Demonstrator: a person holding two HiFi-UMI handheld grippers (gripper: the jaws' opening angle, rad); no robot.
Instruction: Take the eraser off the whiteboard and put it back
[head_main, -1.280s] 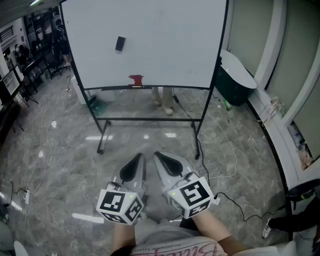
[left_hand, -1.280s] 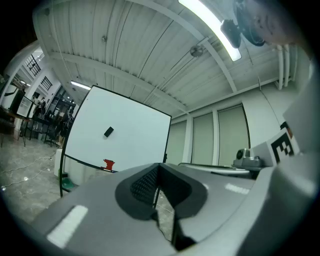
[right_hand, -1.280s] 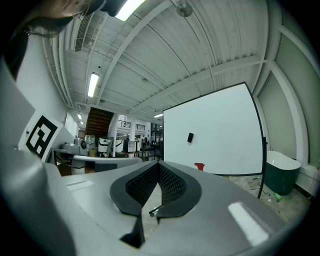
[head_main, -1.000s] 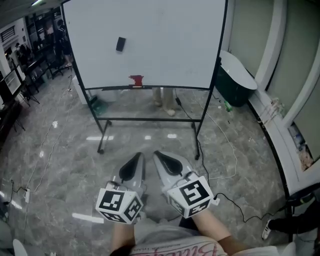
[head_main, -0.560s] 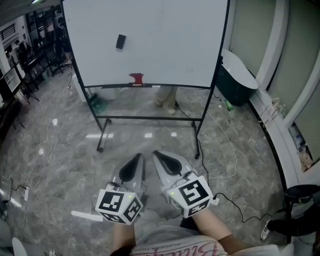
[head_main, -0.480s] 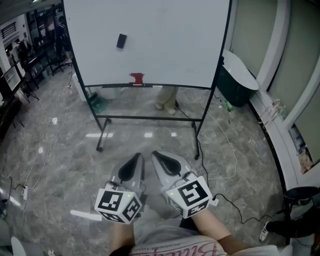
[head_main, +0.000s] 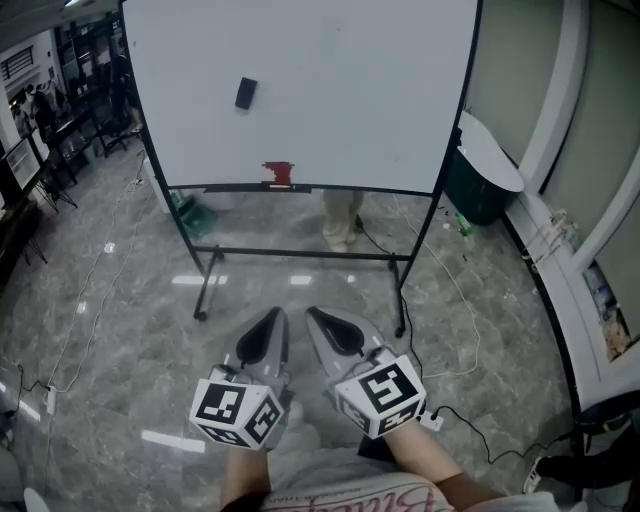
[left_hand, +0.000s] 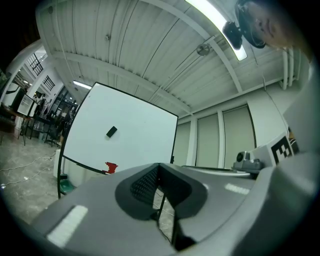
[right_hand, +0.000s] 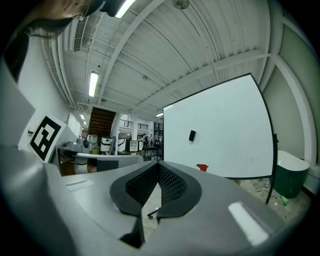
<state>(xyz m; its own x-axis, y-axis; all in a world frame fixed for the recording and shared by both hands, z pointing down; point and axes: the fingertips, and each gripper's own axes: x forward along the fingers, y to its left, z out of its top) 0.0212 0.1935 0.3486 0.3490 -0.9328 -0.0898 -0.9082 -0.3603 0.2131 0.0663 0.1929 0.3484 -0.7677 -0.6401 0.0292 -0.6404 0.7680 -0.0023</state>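
whiteboard: nearer, larger in head view | legs behind it: shifted right

Whiteboard running off the top edge, a person hiding behind it with only legs showing, red item on its ledge looking too small to name.

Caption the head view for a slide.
The left claw and right claw, shut, face a whiteboard bearing a black eraser.

A white whiteboard in a black frame carries a black eraser near its upper left corner and a red object at its bottom edge. The floor is grey with pale veins. The left gripper and right gripper are grey, with black-and-white square-marked cubes.
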